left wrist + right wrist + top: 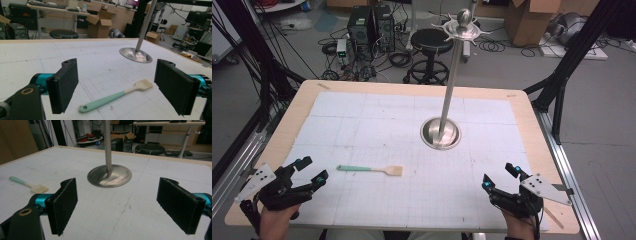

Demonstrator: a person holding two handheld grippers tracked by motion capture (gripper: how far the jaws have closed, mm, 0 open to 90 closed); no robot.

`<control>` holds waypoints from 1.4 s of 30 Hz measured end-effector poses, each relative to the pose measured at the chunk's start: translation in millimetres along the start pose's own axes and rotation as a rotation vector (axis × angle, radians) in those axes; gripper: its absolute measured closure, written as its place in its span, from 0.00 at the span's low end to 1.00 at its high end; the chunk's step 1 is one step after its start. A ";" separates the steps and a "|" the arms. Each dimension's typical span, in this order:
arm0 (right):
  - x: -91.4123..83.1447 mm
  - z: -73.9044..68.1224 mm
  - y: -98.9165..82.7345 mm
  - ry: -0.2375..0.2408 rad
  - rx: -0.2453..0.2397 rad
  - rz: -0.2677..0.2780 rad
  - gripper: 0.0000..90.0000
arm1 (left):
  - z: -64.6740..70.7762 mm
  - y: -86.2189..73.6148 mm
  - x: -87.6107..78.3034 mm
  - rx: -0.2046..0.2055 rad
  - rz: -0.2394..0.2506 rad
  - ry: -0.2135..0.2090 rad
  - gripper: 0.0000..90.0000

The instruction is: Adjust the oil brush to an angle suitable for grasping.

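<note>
A small brush [370,170] with a mint-green handle and pale bristles lies flat on the white gridded mat, left of centre. In the left gripper view the brush [113,97] lies just ahead, between and beyond the two black jaws. My left gripper [312,170] rests at the table's front left, open and empty. At the front right my right gripper [501,176] is open too, nothing between its jaws. A metal stand [441,134] with a round base and tall pole rises mid-table; its top [464,27] carries hooks. The right gripper view has the stand's base [109,175] ahead and the brush [29,185] far left.
The wooden table edge [532,115] frames the mat. Behind the table are a black stool [431,42], computer cases [371,25], cables and cardboard boxes [527,20]. Black frame struts [577,55] stand at the right.
</note>
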State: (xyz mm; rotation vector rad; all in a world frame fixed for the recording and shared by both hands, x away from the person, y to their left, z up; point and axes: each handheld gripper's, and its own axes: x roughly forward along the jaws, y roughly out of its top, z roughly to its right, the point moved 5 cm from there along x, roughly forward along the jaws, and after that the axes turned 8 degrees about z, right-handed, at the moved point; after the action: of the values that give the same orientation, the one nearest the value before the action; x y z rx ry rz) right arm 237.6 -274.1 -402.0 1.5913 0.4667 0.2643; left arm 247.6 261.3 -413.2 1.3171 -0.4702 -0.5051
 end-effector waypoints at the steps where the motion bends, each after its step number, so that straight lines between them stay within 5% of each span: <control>1: 0.0 0.1 0.0 0.000 0.000 0.000 0.17 | 0.6 -0.4 0.4 0.000 -0.004 -0.009 0.23; 12: -4.3 3.4 -1.1 -0.012 0.008 0.004 0.17 | 7.6 -5.6 11.1 -0.005 -0.044 -0.055 0.24; 14: -5.0 3.5 -1.1 -0.014 0.011 0.004 0.17 | 10.6 -8.0 12.5 -0.002 -0.072 -0.099 0.38; 16: -5.3 2.8 -1.1 -0.015 0.009 0.002 0.17 | 14.6 -10.5 12.0 0.030 -0.103 -0.155 0.67; 19: -5.9 1.7 -0.4 -0.014 0.004 0.004 0.17 | 18.8 -18.5 14.9 0.070 -0.178 -0.171 0.98; 24: -6.1 0.9 -0.1 -0.017 0.002 0.001 0.17 | 27.8 -41.8 32.2 0.104 -0.332 -0.196 0.99; 28: -5.7 -0.3 -1.1 -0.015 0.002 -0.005 0.17 | 31.0 -57.3 47.8 0.153 -0.428 -0.168 0.99; 37: -7.3 0.8 -1.9 -0.023 0.008 -0.005 0.17 | 17.1 -73.8 69.2 0.150 -0.542 -0.083 0.99; 42: -6.9 1.6 -2.6 -0.024 0.014 -0.007 0.17 | 14.5 -73.8 78.6 0.184 -0.582 -0.067 1.00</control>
State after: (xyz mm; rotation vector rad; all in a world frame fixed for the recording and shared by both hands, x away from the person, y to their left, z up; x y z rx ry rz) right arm 231.8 -278.6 -403.9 1.6051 0.4565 0.2369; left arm 296.1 190.2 -479.7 1.6213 -0.1815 -1.0078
